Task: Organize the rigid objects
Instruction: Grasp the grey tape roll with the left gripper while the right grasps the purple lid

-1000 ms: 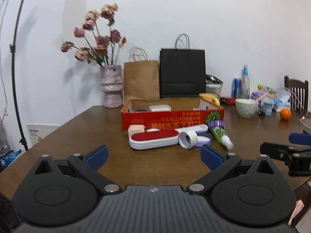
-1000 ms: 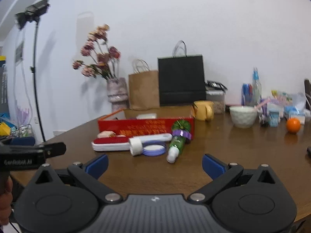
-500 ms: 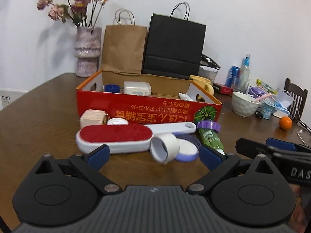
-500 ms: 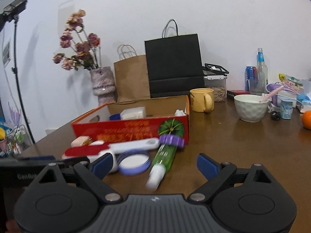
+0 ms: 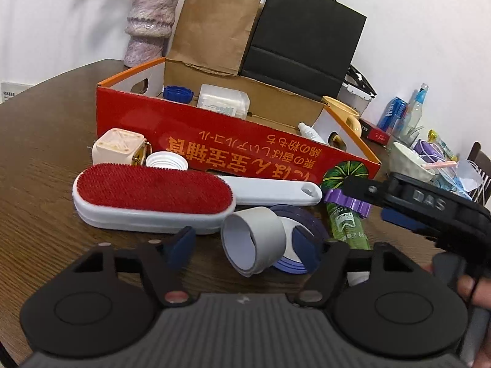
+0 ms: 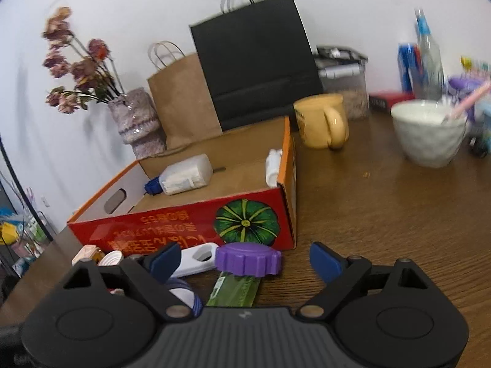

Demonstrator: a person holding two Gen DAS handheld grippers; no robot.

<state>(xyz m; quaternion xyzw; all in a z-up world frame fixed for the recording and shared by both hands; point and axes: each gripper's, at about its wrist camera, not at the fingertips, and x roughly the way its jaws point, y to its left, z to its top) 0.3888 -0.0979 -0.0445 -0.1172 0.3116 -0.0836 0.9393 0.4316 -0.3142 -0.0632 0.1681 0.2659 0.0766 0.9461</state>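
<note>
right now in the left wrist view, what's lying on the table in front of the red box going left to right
beige cube → white ribbed cap → red-bristled white lint brush → grey tape roll → green tube with purple cap

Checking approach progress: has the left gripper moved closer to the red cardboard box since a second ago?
Yes. The left gripper has advanced toward the red cardboard box, which now looms larger, and its fingers flank the grey tape roll.

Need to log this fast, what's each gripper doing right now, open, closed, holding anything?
Left gripper: open, holding nothing, fingers either side of the tape roll.
Right gripper: open, holding nothing, above the green tube.
</note>
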